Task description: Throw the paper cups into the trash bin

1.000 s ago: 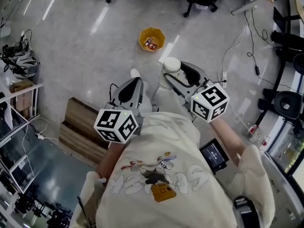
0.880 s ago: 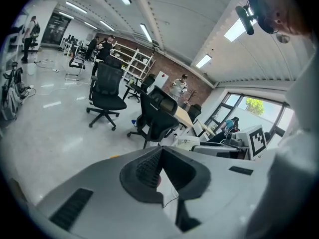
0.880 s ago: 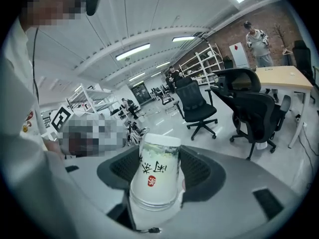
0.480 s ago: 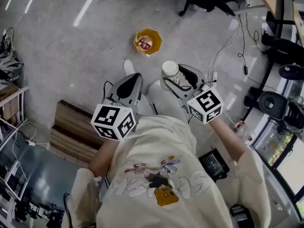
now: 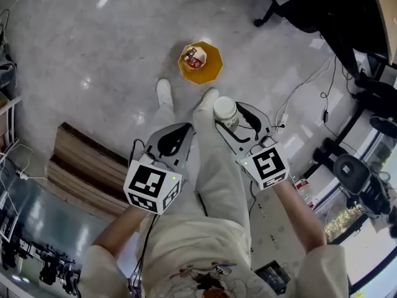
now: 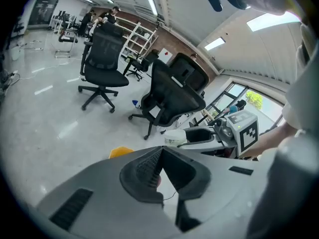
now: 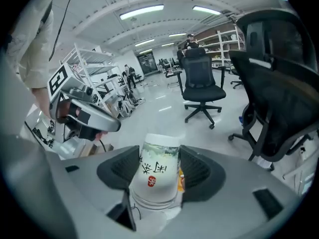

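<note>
An orange trash bin [image 5: 200,61] with some litter inside stands on the grey floor, just ahead of the person's white shoes [image 5: 164,93]. My right gripper [image 5: 227,114] is shut on a white paper cup [image 5: 226,110] with printed writing, held out to the right of the bin and nearer me. In the right gripper view the cup [image 7: 155,171] fills the gap between the pads of my right gripper [image 7: 159,154]. My left gripper [image 5: 185,129] hangs lower left of the bin, shut and empty. In the left gripper view its tips [image 6: 160,150] meet, with the bin [image 6: 121,152] and cup [image 6: 174,139] beyond.
A wooden pallet [image 5: 87,169] lies on the floor to the left. Black office chairs [image 5: 298,11] stand at the top right, and cables [image 5: 322,82] trail across the floor on the right. Shelving [image 5: 9,135] lines the left edge.
The person has walked forward: both shoes now show just short of the bin. Both grippers are stretched further out in front, and the cup stays gripped in the right one.
</note>
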`<state>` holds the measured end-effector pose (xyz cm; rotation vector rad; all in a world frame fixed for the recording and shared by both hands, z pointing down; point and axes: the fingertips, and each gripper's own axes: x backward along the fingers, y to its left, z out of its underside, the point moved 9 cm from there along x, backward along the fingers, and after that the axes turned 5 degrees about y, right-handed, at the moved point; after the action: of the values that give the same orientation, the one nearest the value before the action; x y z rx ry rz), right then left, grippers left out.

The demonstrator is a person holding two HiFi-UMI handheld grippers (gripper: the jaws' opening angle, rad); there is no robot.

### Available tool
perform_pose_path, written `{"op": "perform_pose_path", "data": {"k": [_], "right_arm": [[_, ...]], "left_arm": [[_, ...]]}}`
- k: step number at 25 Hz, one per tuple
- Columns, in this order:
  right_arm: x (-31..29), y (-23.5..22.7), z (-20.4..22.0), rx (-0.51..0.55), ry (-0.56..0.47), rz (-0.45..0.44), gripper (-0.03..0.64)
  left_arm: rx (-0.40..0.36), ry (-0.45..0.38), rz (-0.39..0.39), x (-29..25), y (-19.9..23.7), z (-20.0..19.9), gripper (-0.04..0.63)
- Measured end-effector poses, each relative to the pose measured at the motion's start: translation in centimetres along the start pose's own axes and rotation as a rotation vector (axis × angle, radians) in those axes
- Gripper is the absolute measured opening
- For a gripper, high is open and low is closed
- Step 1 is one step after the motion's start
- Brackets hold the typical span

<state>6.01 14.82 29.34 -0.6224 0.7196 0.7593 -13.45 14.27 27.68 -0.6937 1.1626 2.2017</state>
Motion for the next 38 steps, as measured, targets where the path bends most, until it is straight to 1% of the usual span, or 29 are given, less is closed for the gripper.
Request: {"op": "perform_pose_path", "data": {"k": [2, 4, 7, 10, 13, 16, 19, 21, 25, 29, 32, 38], "right_arm": [[-2.7, -1.5, 1.6, 0.012, 0.02, -0.003, 0.262], [-6.0, -3.4, 3.4, 0.021, 0.031, -0.009, 0.262], [-11.9, -6.7, 6.5, 0.046, 0.06, -0.038, 0.262], [-18.1, -10.1, 9.6, 0.031, 0.092, -0.065, 0.262], [-23.1, -13.1, 12.5, 0.014, 0.116, -0.066, 0.262], [-26.9, -14.9, 14.9, 0.013, 0.12, -0.055, 0.262], [-30.0, -15.8, 16.4, 0.033, 0.108, -0.041, 0.262], [-31.6, -16.4, 17.3, 0.04, 0.117, -0.035, 0.262], [-35.2, -17.3, 18.7, 0.061, 0.143, -0.038, 0.262], [-38.0, -18.0, 20.3, 0.08, 0.143, -0.037, 0.261], [-39.6, -18.2, 21.1, 0.074, 0.151, -0.028, 0.262], [-42.1, -18.7, 23.1, 0.059, 0.181, -0.015, 0.262]], "left_arm": [[0.019, -0.012, -0.027, -3.0, 1.1, 1.2, 0.006], [0.047, -0.027, -0.061, -6.5, 3.1, 2.1, 0.006], [0.09, -0.053, -0.113, -12.1, 7.1, 3.2, 0.006], [0.112, -0.078, -0.169, -16.9, 11.7, 3.5, 0.006], [0.152, -0.096, -0.213, -20.8, 15.4, 4.7, 0.006], [0.186, -0.105, -0.24, -23.5, 18.0, 6.8, 0.006], [0.208, -0.098, -0.251, -26.0, 19.8, 9.2, 0.006], [0.22, -0.076, -0.248, -27.6, 20.5, 10.4, 0.006], [0.201, -0.042, -0.247, -30.1, 21.8, 12.4, 0.006], [0.205, -0.028, -0.272, -32.8, 23.1, 14.4, 0.006], [0.244, -0.026, -0.287, -34.6, 25.0, 15.5, 0.006], [0.236, -0.016, -0.324, -37.5, 27.5, 17.4, 0.006]]}}
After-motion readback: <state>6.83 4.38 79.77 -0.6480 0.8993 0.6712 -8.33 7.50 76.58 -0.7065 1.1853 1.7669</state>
